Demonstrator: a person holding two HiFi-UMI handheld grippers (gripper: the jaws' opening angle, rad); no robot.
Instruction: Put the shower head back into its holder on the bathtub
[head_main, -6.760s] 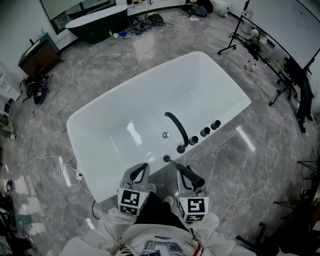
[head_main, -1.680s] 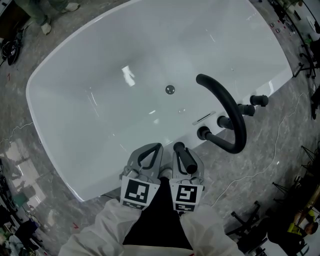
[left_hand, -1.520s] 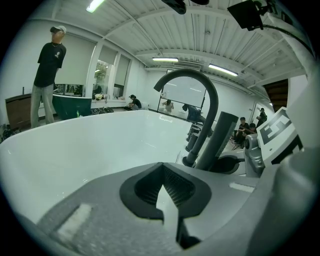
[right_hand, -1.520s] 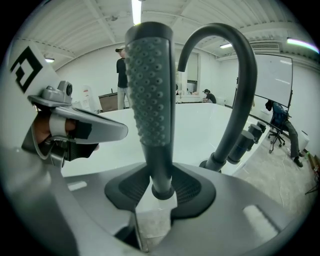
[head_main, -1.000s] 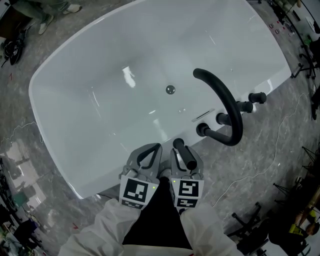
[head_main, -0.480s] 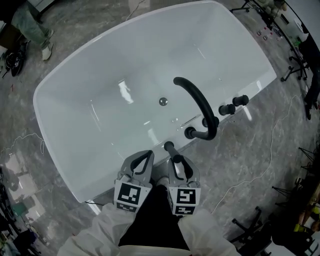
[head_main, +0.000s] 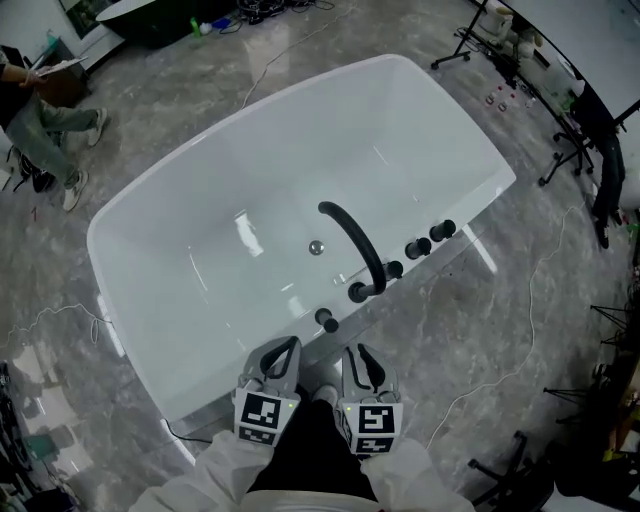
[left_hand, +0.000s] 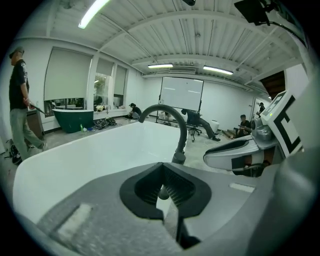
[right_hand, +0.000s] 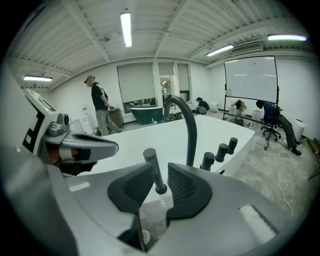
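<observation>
The black shower head (head_main: 326, 319) stands upright in its holder on the near rim of the white bathtub (head_main: 230, 200), left of the curved black spout (head_main: 352, 243). Both grippers hang side by side in front of the tub, clear of the rim. My right gripper (head_main: 367, 366) is just short of the shower head (right_hand: 152, 167), which shows beyond the gap between its jaws. Those jaws are closing and nothing is between them. My left gripper (head_main: 281, 357) has its tips touching and holds nothing; in its own view (left_hand: 161, 166) it faces the spout (left_hand: 172, 120).
Three black knobs (head_main: 418, 246) line the rim right of the spout. A cable (head_main: 545, 300) runs over the grey marble floor. Stands (head_main: 590, 170) crowd the right edge. A person (head_main: 45, 85) sits at upper left, near a dark green tub (head_main: 160, 15).
A second ago the right gripper held the shower head at the rim. It has let go and both grippers have drawn back and up. The head view now takes in the whole tub.
</observation>
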